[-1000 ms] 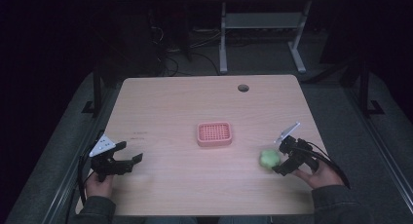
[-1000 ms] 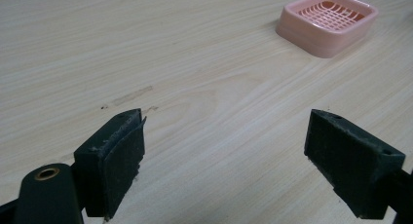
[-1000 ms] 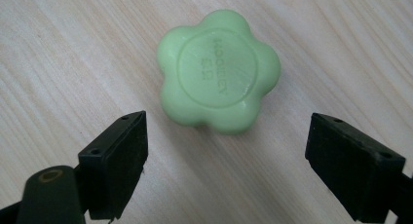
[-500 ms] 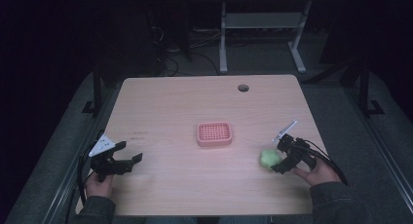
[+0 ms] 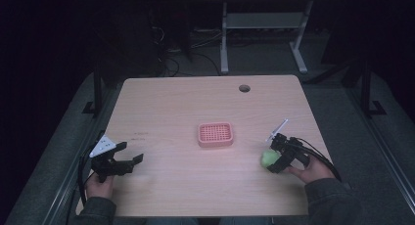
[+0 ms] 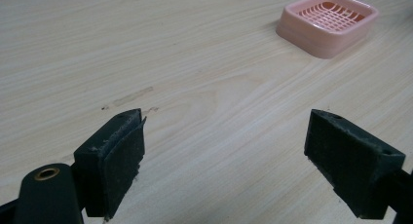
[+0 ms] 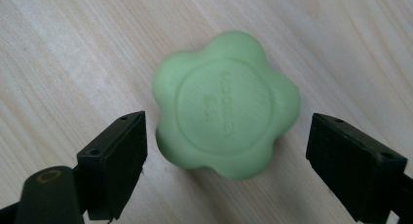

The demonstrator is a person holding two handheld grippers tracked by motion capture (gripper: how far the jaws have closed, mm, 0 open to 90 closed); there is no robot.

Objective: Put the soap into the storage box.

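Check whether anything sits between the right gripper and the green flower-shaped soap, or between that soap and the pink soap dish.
Nothing visible does. The right gripper is open with the green flower-shaped soap lying between its jaws, untouched. Bare table separates the soap from the pink soap dish.

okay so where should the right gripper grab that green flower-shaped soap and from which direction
Grip the green soap across its scalloped rim, coming straight down from above, since it lies flat on the table with its broad stamped face up. The right gripper is open and the soap lies just ahead of its fingers. Seating each finger in a notch between lobes would probably resist slipping best.
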